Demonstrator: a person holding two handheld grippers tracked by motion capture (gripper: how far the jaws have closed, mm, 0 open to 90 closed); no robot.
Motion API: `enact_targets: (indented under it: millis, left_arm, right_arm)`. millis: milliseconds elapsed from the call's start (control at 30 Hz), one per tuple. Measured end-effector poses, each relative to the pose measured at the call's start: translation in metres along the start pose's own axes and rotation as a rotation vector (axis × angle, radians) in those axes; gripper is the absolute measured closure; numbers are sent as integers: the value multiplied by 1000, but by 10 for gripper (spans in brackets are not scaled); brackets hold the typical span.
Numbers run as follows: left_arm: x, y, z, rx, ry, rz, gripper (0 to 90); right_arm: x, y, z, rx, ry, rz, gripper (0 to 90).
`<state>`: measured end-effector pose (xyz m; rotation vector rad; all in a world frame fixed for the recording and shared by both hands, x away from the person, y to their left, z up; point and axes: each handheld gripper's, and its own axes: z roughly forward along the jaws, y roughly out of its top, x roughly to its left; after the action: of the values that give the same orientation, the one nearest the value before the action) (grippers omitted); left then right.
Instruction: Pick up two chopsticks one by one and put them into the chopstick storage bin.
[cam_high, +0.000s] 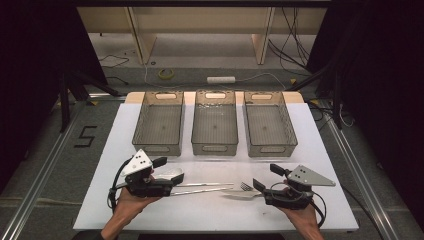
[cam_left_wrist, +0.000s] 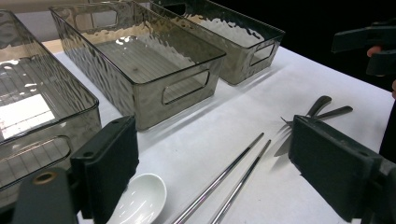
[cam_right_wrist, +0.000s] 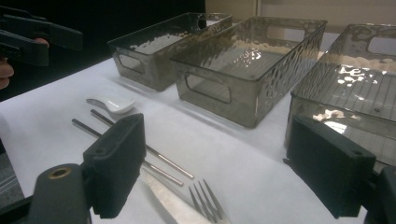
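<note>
Showing 3 bins (cam_high: 215, 125), 2 chopsticks (cam_high: 202, 188), 1 spoon (cam_left_wrist: 140, 198)

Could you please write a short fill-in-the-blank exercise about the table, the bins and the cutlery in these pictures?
1. At the far side of the table stand ____ clear plastic bins, side by side.
2. The white spoon lies by the ____ gripper.
3. The two metal chopsticks lie ____ the two grippers.
4. The fork lies by the right gripper, whose jaws stand ____.

Missing words: three; left; between; open
</note>
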<state>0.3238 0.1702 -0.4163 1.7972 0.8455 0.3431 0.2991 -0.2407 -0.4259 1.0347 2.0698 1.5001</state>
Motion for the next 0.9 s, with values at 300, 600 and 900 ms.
enact_targets:
  millis: [300, 600, 900]
  left_arm:
    - [4, 8, -2, 53, 5, -14, 157]
    - [5, 21, 9, 217, -20, 24, 170]
    - [2, 30, 41, 524, -50, 122, 197]
  right_arm:
    - [0, 0, 0, 5, 3, 5, 212]
    - [-1, 0, 1, 15, 8, 7, 214]
    - [-2, -1, 4, 44, 42, 8, 211]
